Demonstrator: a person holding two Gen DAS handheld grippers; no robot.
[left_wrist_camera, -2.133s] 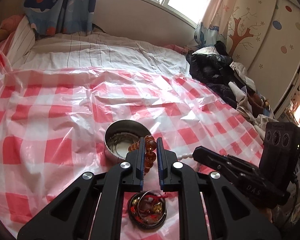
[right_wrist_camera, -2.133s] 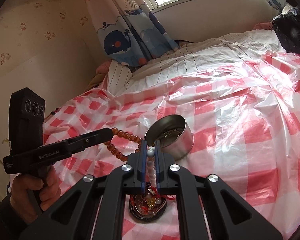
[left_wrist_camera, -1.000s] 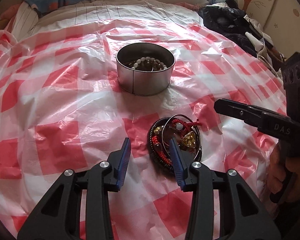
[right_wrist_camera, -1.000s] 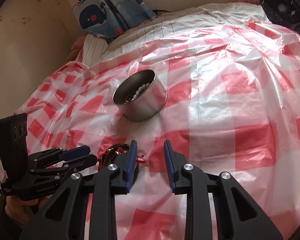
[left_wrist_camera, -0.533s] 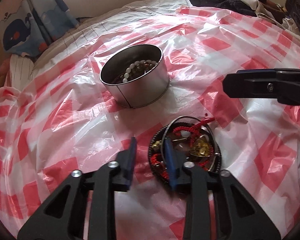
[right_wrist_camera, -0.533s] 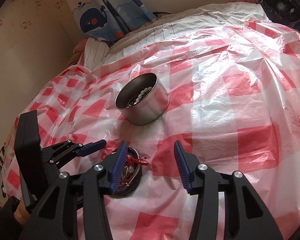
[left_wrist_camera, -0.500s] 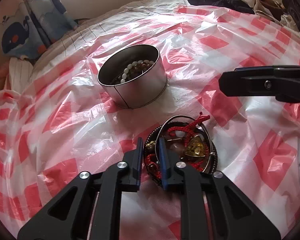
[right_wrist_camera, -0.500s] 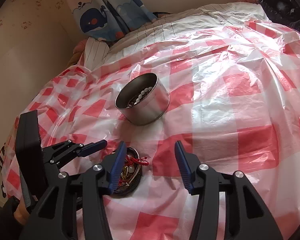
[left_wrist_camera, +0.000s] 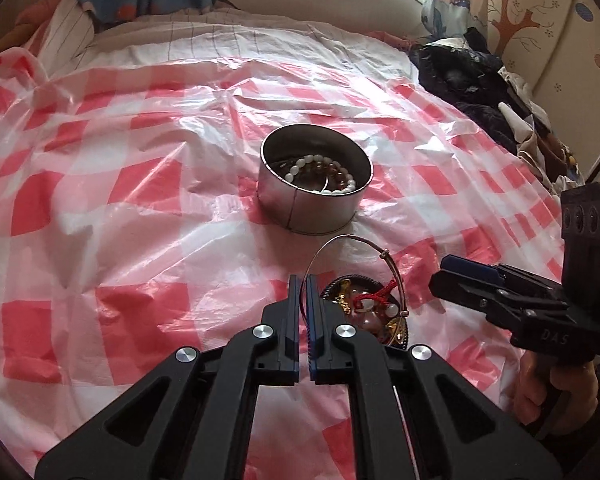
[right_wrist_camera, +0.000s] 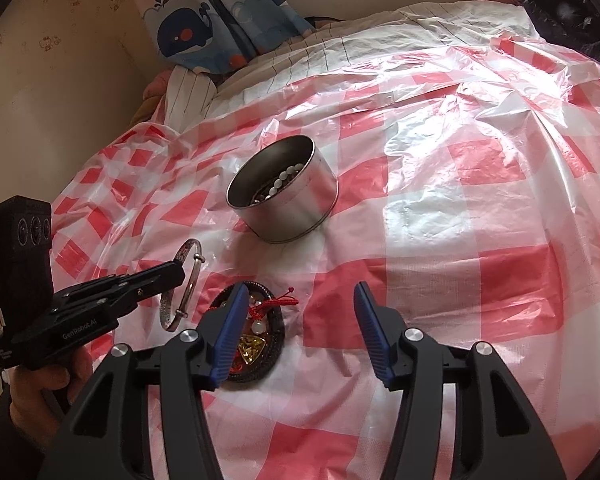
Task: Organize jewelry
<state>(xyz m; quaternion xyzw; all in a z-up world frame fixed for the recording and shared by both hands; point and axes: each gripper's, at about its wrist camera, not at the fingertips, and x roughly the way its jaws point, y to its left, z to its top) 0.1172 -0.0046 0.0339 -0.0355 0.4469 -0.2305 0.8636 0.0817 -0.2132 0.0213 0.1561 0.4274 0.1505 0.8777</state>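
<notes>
Your left gripper (left_wrist_camera: 303, 280) is clamped on the silver bangle (right_wrist_camera: 179, 285), lifted above the dark dish (right_wrist_camera: 274, 334). That dish holds a red cord, pale beads and a gold charm. Your right gripper (right_wrist_camera: 298, 308) stands open and empty just beside it. Farther off, the metal tin (left_wrist_camera: 314, 210) holds white and amber bead bracelets, on the red-checked sheet (left_wrist_camera: 140, 208).

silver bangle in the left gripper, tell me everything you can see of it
The silver bangle is a thin metal hoop, silvery with a slightly textured band and two small knobs like sliding clasps. The left gripper is shut on its rim, holding it lifted and roughly upright above the checked plastic sheet, beside the dark round tray of remaining jewelry. In the left wrist view its arc curves up toward the metal tin. Only the pads appear to touch it.
</notes>
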